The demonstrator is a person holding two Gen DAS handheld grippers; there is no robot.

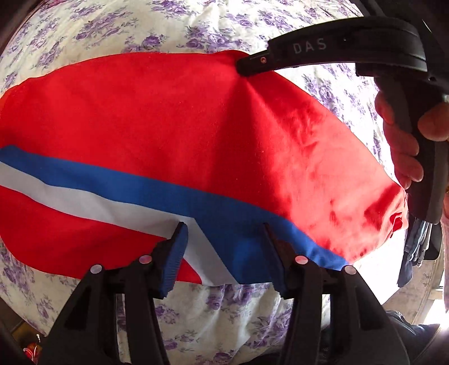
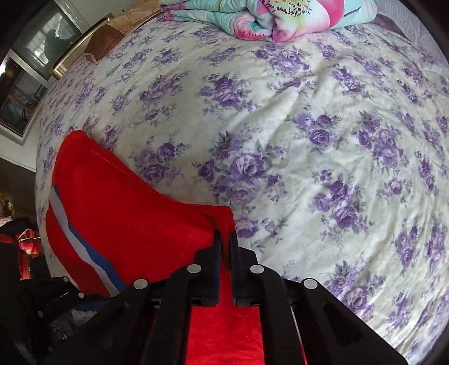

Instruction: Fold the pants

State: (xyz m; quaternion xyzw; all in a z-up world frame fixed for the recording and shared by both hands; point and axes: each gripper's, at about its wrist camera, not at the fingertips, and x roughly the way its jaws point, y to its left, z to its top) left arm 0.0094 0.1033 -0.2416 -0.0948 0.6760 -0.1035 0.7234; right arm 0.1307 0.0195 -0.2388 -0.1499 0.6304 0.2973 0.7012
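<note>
The red pants (image 1: 157, 118), striped blue and white along the side, are spread on the flowered bed (image 2: 322, 126), their long axis running across before the left tool (image 1: 224, 241), held apart. A corner is clamped by the right tool (image 2: 224, 238).

Home bedroom: floral-sheeted bed (image 2: 280, 126), folded quilt (image 2: 266, 19).

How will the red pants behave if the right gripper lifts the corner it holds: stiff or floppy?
Probably floppy: the red pants pucker into creases where the right gripper pinches them. They look light, lying flat on the bedsheet. The free part would likely drape and drag, as the left gripper stands open.
</note>
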